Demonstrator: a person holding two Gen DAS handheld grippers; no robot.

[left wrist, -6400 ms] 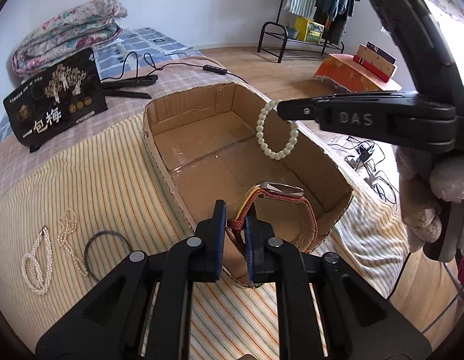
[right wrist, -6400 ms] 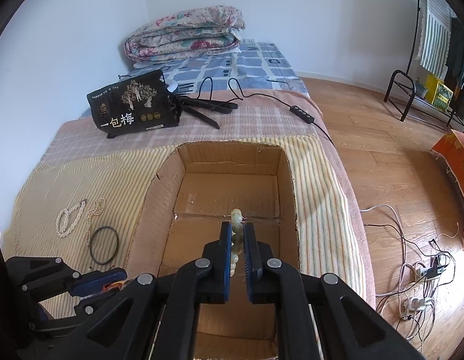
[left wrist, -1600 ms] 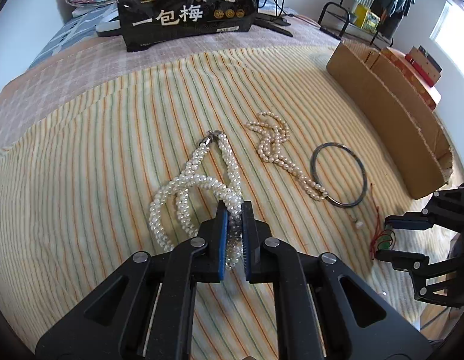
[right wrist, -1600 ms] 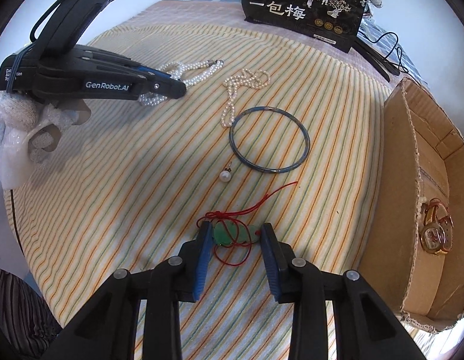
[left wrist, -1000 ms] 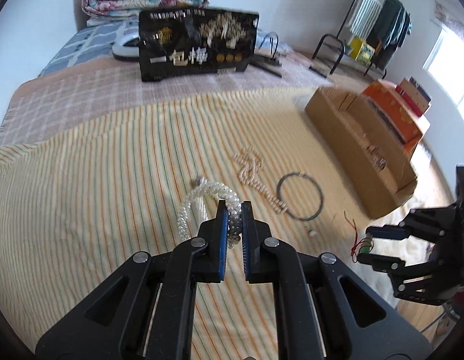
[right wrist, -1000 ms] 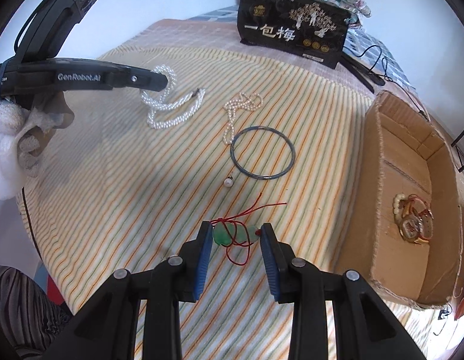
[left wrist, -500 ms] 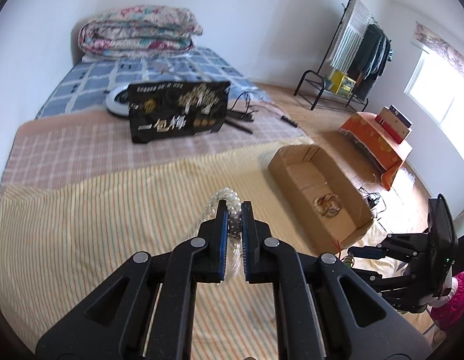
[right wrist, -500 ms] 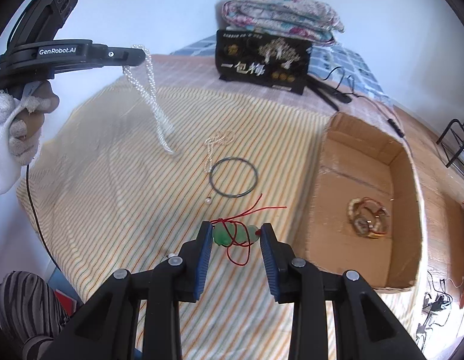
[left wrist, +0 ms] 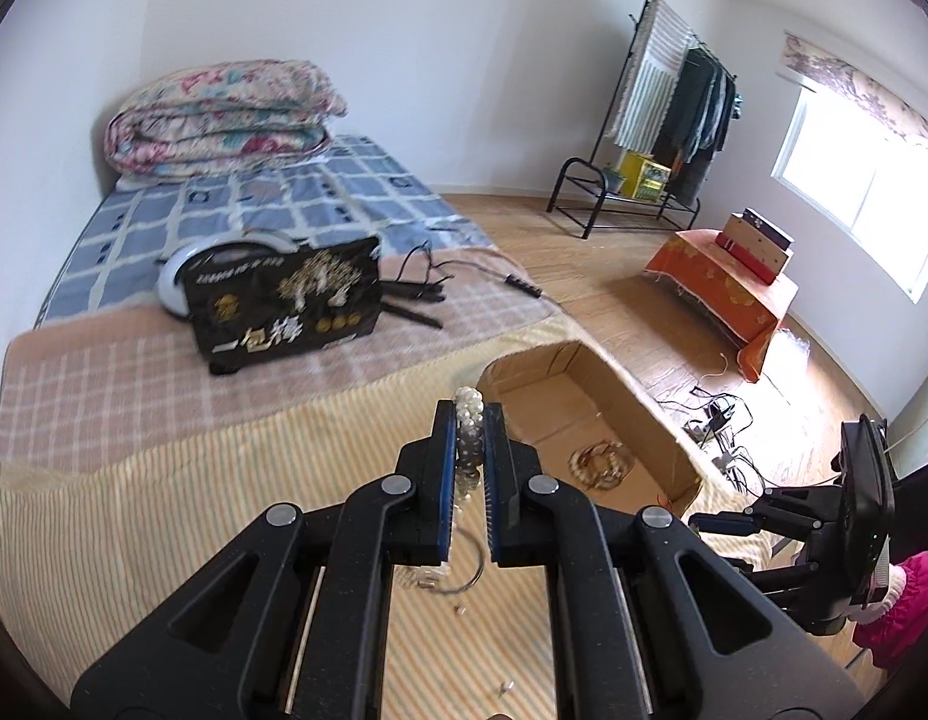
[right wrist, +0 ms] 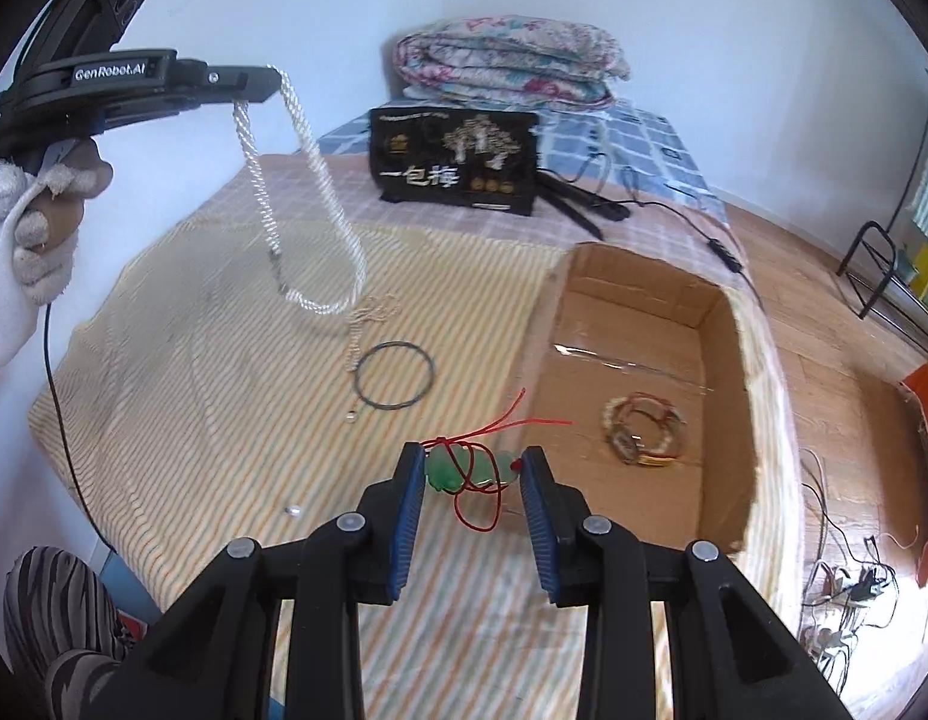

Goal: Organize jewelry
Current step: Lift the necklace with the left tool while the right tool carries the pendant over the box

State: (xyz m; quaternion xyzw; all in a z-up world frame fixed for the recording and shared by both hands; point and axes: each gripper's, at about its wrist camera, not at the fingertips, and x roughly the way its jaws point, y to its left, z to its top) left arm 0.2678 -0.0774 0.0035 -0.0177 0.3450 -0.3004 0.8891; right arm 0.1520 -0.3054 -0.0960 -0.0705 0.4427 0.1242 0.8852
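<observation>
The twisted pearl necklace [right wrist: 296, 192] dangles in the air above the striped bedspread [right wrist: 182, 372], pinched at its top in the left gripper [left wrist: 469, 420], whose jaws are almost together. The green jade pendant [right wrist: 449, 467] on its red cord [right wrist: 494, 420] sits clamped between the right gripper's [right wrist: 471, 471] part-open jaws, just beside the cardboard box [right wrist: 719, 312], where bracelets [right wrist: 644, 427] lie. A dark bangle [right wrist: 394, 375] and a thin pearl string [right wrist: 368, 315] rest on the spread.

Pearl necklace [right wrist: 302, 192] — dangling (green pendant [right wrist: 449, 468] aloft)
</observation>
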